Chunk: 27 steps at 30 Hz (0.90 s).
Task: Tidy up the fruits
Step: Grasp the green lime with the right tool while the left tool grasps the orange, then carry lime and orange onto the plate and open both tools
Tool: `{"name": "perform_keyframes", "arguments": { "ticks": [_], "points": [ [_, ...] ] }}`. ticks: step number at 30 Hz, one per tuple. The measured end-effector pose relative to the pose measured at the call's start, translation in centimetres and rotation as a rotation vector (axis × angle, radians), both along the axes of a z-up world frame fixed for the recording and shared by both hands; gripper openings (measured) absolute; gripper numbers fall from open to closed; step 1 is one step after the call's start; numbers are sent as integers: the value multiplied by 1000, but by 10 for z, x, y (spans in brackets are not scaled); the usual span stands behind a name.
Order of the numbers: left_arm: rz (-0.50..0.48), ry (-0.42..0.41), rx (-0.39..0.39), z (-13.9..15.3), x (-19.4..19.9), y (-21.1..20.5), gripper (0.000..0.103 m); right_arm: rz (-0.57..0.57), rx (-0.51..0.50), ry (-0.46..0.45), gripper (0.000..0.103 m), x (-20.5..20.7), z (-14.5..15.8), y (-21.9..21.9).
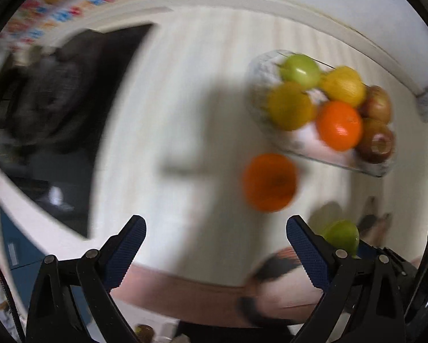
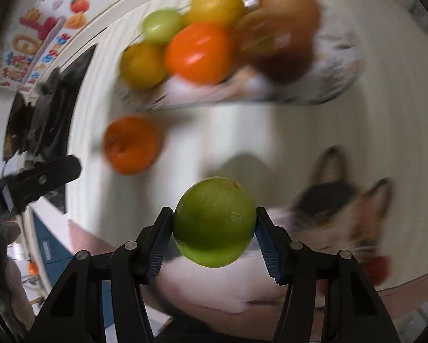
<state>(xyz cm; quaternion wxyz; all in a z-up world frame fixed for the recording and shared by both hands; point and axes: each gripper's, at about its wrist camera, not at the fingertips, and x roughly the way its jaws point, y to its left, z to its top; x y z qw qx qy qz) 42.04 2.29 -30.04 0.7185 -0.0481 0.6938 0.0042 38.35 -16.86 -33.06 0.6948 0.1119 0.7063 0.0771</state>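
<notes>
My right gripper (image 2: 214, 223) is shut on a green apple (image 2: 214, 221), with both blue pads pressed against its sides above the white table. In the left wrist view that apple (image 1: 342, 237) peeks out behind my right-hand finger. My left gripper (image 1: 215, 237) is open with nothing between its fingers, and one of its fingers (image 2: 42, 180) shows at the left edge of the right wrist view. A loose orange (image 1: 269, 183) (image 2: 131, 144) lies on the table ahead of it. Beyond stands a glass dish (image 1: 259, 71) (image 2: 337, 65) holding several fruits: green, yellow, orange and brown-red.
A dark panel (image 1: 71, 108) (image 2: 48, 108) with a blurred dark object covers the table's left side. A furry black, white and orange shape with pointed ears (image 2: 342, 214) sits at the right, near the held apple. Colourful stickers (image 2: 33, 43) mark the far wall.
</notes>
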Motion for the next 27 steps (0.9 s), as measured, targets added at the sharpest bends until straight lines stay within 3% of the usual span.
{"name": "perform_keyframes", "arguments": {
  "ticks": [3, 9, 11, 13, 21, 27],
  "points": [
    [-40, 48, -35, -24, 23, -23, 101, -10, -35, 5, 60, 8, -1, -22],
    [-133, 105, -20, -60, 46, -52, 97, -29, -22, 42, 60, 10, -15, -39],
    [-139, 104, -24, -65, 47, -56, 74, -36, -17, 41, 60, 7, -16, -42],
    [-152, 86, 21, -66, 47, -57, 61, -40, -16, 42, 61, 9, -16, -43],
    [-151, 88, -12, -62, 21, -56, 61, -57, 7, 90, 63, 15, -20, -51],
    [-142, 81, -28, -61, 1, -58, 61, -54, -2, 69, 61, 13, -18, -54]
  ]
}}
